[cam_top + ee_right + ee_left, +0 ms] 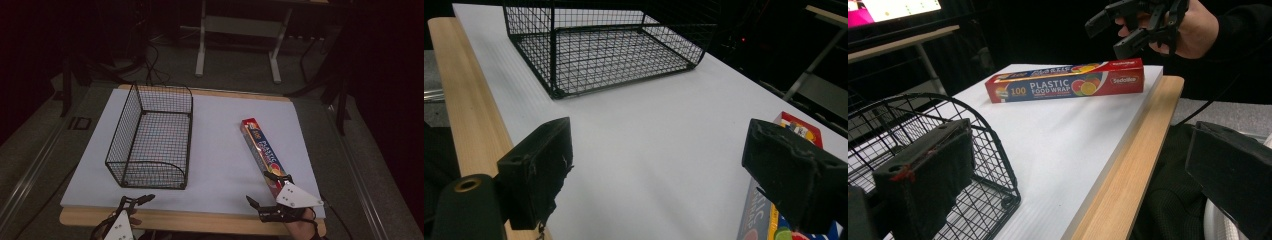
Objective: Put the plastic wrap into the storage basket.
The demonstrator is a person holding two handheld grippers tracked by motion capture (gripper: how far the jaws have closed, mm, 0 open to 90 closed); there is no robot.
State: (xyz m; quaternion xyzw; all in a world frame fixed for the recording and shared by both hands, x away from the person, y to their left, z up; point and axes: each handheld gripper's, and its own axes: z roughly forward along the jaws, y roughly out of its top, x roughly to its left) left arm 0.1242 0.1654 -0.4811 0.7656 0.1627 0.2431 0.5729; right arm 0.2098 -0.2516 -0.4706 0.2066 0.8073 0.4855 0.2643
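Right gripper point(266, 188) open, just over wrap box point(262, 151) end.

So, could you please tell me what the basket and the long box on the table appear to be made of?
The basket looks like thin black-coated metal wire: an open grid you can see the white table through. The long box appears to be printed glossy cardboard, with sharp folded edges and colourful "Plastic Food Wrap" lettering; that its contents are plastic film is only a guess from the label.

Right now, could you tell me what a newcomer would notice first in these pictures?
Probably the bright red plastic wrap box, lying on the right of the white board. Next, the black wire basket on the left. The right gripper hovers open at the box's near end.
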